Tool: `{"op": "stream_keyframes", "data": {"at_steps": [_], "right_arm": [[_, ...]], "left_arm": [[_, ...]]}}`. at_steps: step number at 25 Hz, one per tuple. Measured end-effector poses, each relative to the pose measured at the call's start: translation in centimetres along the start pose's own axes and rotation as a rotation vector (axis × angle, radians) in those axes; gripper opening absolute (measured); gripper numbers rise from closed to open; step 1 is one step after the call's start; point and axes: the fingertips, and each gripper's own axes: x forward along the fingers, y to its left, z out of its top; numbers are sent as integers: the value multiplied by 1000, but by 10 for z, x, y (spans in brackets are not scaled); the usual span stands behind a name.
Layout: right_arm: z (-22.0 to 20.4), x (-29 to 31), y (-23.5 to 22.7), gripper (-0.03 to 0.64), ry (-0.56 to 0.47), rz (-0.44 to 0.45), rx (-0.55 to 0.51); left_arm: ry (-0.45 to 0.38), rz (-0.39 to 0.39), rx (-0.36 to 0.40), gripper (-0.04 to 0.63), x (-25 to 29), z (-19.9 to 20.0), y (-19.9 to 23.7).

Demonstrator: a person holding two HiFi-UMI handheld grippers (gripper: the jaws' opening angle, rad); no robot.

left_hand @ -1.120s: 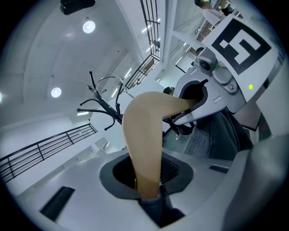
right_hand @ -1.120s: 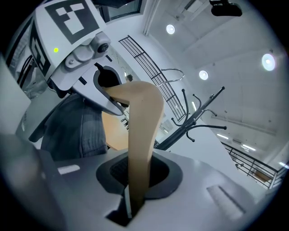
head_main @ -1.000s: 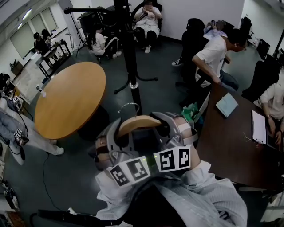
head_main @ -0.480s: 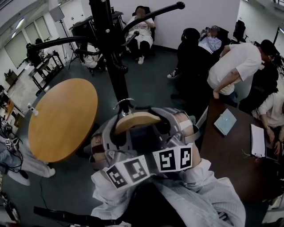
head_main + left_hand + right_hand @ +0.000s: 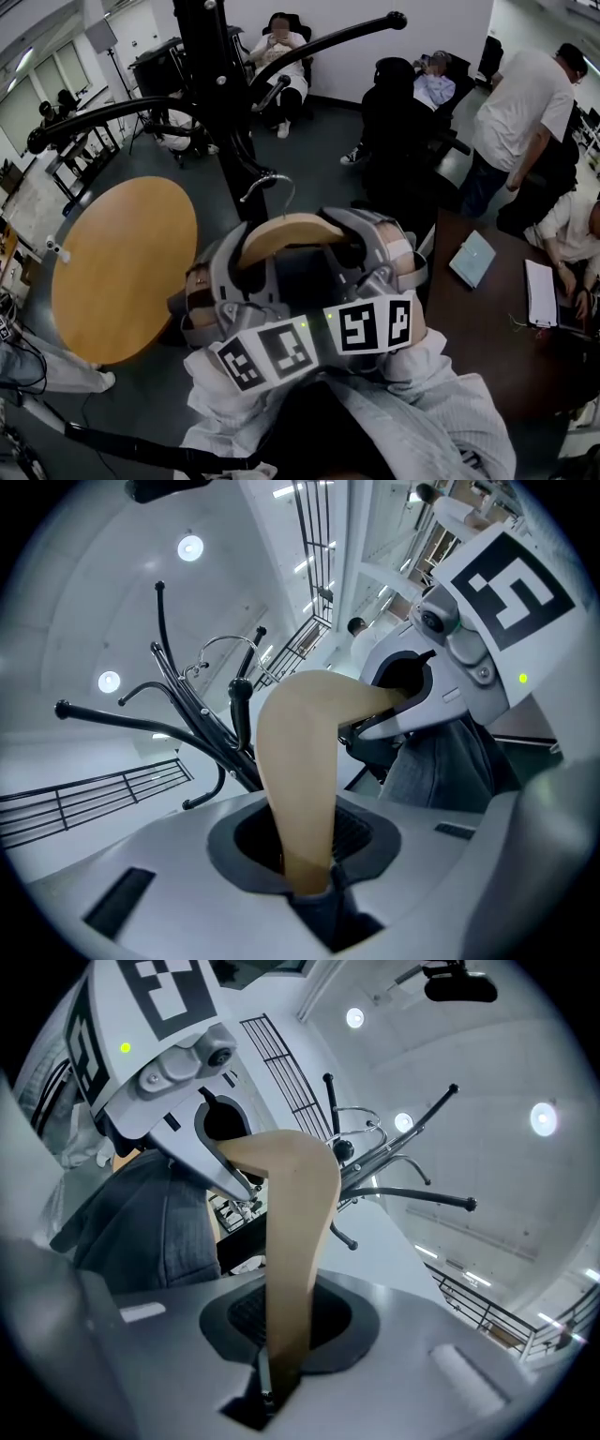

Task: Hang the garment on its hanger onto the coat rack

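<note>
The hanger [image 5: 291, 234] is pale tan wood with a silvery hook [image 5: 265, 183], and the garment [image 5: 441, 761] on it is dark blue-grey with a fine rib. The coat rack [image 5: 211, 84] is black. The left gripper [image 5: 305, 878] and right gripper [image 5: 279, 1365] are grey, and their cubes [image 5: 319, 342] carry black-and-white squares. The round table [image 5: 112, 272] is orange-brown.

- Smooth, matt pale wood: hanger [image 5: 292, 232] in left claw [image 5: 309, 878] and right claw [image 5: 281, 1354]; its hook [image 5: 267, 183] is shiny metal.
- Glossy black metal: coat rack [image 5: 211, 84] ahead of the claws.
- Dark, finely ribbed cloth: garment [image 5: 141, 1232].
</note>
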Motion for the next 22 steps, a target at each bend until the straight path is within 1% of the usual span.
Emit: {"op": "stream_keyframes", "data": {"at_steps": [5,10,14,18,22], "right_arm": [[-10,23,-1,31,24,22,32],[-20,48,9,31,53,67,38],[-25,68,21,31,61,104,31],[-31,82,32,31,70,123,37],[-37,88,38,31,70,124,39]], "left_arm": [[4,-40,7,84,25,-6,3],[24,-90,-27,84,49,-25,1],[56,-99,-57,84,62,-46,0],[74,-111,-64,84,73,-61,-3],[60,-122,-59,84,81,-66,-8]]}}
